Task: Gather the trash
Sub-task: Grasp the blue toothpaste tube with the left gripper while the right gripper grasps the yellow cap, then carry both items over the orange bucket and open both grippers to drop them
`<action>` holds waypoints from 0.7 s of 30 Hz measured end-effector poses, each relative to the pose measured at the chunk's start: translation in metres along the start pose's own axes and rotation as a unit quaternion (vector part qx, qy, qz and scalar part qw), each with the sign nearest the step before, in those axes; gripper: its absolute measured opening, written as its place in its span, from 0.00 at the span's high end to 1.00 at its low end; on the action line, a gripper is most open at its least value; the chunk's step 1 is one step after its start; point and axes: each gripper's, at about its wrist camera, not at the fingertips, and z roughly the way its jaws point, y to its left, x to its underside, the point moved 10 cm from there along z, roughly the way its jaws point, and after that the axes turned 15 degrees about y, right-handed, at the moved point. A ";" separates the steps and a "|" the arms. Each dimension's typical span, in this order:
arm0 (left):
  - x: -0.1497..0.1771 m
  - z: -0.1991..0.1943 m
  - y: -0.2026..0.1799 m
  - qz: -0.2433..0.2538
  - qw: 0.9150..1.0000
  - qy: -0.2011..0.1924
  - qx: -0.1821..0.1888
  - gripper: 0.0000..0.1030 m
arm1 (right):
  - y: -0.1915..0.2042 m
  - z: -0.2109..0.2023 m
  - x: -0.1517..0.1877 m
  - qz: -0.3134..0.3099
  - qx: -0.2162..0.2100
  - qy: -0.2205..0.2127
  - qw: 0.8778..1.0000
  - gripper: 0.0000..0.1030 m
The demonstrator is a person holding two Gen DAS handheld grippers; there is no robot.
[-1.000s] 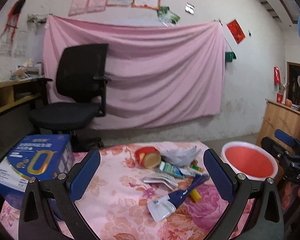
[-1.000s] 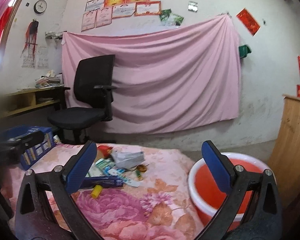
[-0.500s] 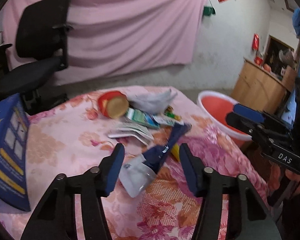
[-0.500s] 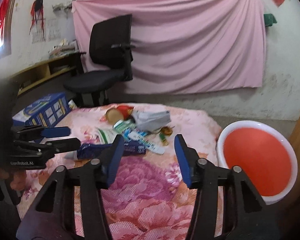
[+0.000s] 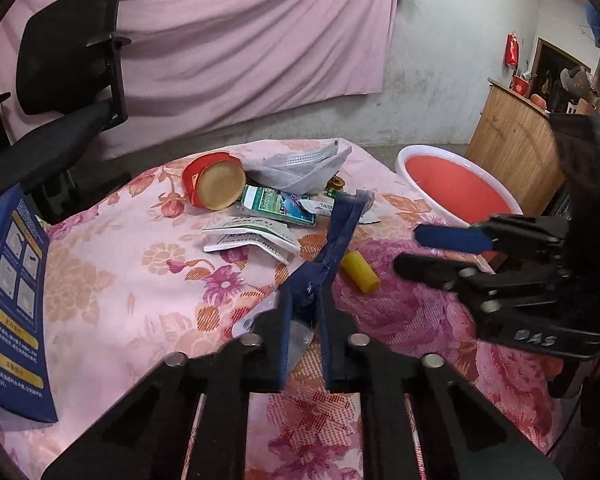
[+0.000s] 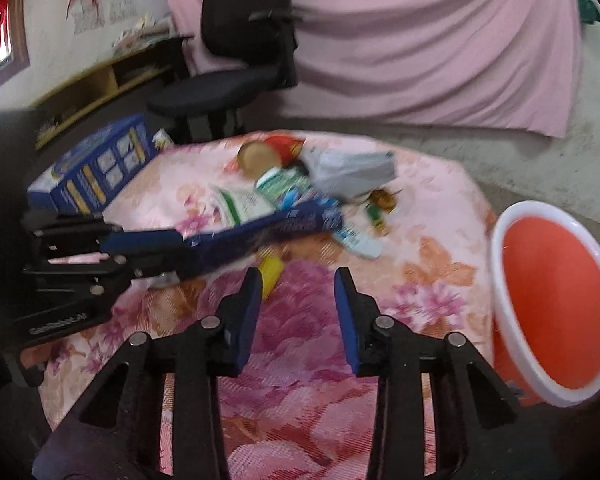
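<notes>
Fingers (image 5: 284, 320) of the left gripper (image 5: 304, 300) are pressed tight on the near end of a long blue wrapper (image 5: 342, 232), whose far end is raised off the flowered cloth (image 5: 140, 280). The right gripper (image 6: 296, 292) is held partly open with nothing between its pads; its jaws have just been closing (a yellow tube (image 6: 271, 272) lies just beyond its left finger). Other litter, a red tin (image 5: 214, 186), a grey mask (image 5: 300, 166) and paper packets (image 5: 256, 236), is heaped mid-table. A red basin (image 6: 552, 304) stands beside the table.
</notes>
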 end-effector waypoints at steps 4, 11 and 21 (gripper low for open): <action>0.004 0.005 0.005 -0.017 1.000 0.012 0.006 1.00 | 0.009 0.021 0.000 0.000 -0.038 0.043 0.998 0.45; 0.005 0.003 0.009 -0.035 0.999 0.016 0.027 1.00 | 0.009 0.037 -0.001 0.018 -0.055 0.072 0.996 0.53; 0.003 0.011 0.005 -0.025 0.999 0.037 0.029 0.52 | -0.014 0.025 0.002 0.051 -0.047 0.057 0.996 0.64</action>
